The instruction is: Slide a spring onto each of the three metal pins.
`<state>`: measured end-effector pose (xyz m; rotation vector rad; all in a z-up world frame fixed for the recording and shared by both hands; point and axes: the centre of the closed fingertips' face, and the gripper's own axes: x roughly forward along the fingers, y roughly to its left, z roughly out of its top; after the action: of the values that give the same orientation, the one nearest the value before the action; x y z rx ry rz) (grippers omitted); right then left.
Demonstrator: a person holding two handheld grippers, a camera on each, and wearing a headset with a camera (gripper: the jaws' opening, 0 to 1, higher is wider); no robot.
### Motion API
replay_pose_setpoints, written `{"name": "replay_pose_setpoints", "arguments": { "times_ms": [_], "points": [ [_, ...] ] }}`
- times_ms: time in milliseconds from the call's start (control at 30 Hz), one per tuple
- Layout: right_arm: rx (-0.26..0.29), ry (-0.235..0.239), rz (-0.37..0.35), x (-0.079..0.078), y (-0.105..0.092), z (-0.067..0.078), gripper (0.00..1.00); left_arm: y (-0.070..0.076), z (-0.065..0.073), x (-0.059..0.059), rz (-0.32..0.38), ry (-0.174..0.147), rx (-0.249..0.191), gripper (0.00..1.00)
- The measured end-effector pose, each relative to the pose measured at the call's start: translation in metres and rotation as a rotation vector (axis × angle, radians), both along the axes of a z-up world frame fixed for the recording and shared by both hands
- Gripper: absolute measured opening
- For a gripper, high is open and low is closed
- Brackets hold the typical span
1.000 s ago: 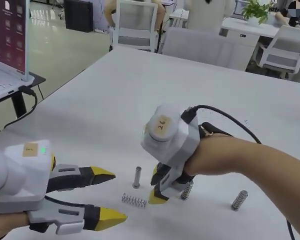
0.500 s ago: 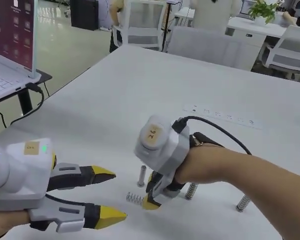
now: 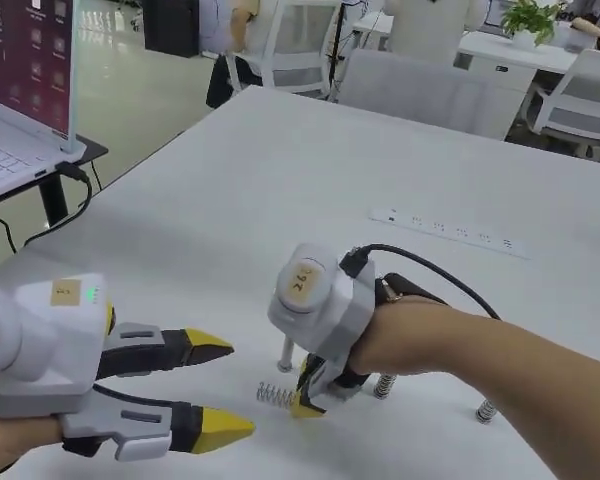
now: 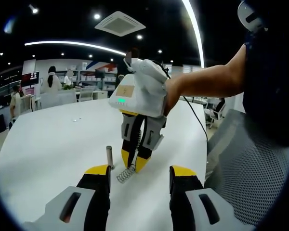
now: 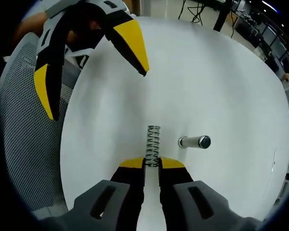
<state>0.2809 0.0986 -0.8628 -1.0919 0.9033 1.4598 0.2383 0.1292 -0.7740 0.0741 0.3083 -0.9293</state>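
- White table [image 3: 280, 180].
- Left gripper [image 3: 238, 390]: sticker unreadable, yellow-tipped jaws spread, holding nothing.
- Right gripper [image 3: 302, 404]: round sticker seems to read "26", jaws pinching one end of the spring.
- Pin [image 5: 195, 142]: bare steel, upright.
- Spring [image 5: 153, 142]: thin coil lying on the table just beside the pin.

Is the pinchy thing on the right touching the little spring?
Touching. In the right gripper view, the yellow tips of the right hand-held gripper pinch the near end of the spring.

The right gripper [image 3: 305, 402] touched the lying spring [image 3: 272, 393], the pin [image 3: 286, 352] at its twelve o'clock; the left gripper [image 3: 238, 390] gaped at nine o'clock.
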Motion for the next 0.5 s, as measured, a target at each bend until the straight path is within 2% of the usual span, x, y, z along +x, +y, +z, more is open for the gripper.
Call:
{"name": "replay_pose_setpoints", "arguments": {
  "times_ms": [167,500],
  "points": [
    [0.004,-0.005,-0.001,0.0,0.0,0.003,0.08,-0.001,0.0,0.0,-0.003,-0.001,0.001,0.43],
    [0.024,0.016,0.014,-0.014,-0.006,0.026,0.08,-0.006,-0.001,0.0,-0.022,0.0,0.011,0.42]
  ]
}}
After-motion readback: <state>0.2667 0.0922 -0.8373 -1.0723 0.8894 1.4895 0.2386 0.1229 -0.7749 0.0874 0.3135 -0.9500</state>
